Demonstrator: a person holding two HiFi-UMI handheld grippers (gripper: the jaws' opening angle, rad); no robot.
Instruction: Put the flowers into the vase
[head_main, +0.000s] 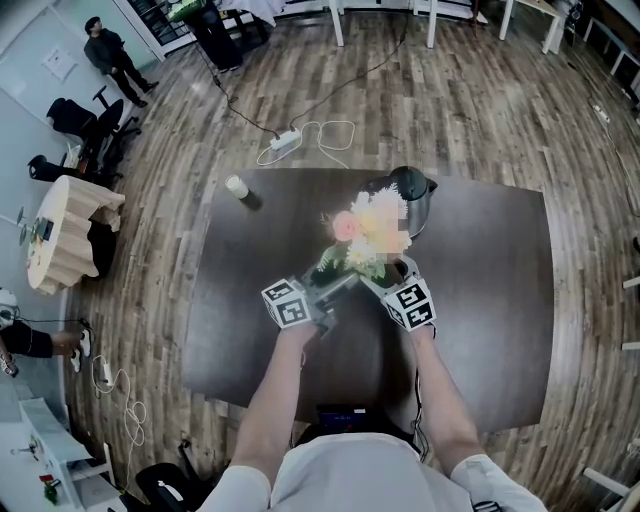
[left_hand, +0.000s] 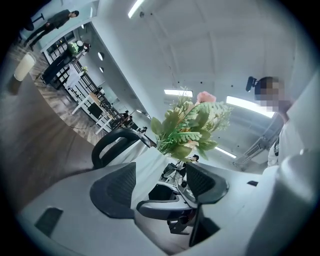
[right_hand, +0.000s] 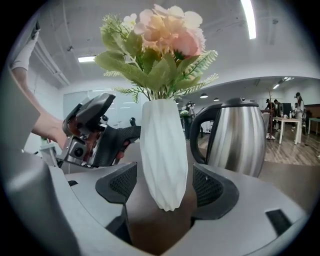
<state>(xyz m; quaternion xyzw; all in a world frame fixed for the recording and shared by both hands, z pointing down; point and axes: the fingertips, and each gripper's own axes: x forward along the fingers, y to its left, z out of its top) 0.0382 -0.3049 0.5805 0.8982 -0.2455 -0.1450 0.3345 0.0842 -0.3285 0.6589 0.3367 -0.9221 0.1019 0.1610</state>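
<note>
Flowers (right_hand: 160, 40) sit in upright vase (right_hand: 165, 150), mid-counter (head_main: 480, 300), between right gripper (right_hand: 165, 186) jaws, spread, narrow gaps. Left gripper (left_hand: 160, 182) jaws apart, empty.

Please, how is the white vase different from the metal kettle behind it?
The vase is matte white and ribbed; the kettle is shiny, smooth steel. The vase is slim and holds flowers; the kettle is wider, with a black handle. The vase stands between the open jaws of the right gripper; the kettle stands beyond them. Both are upright on the dark table.
</note>
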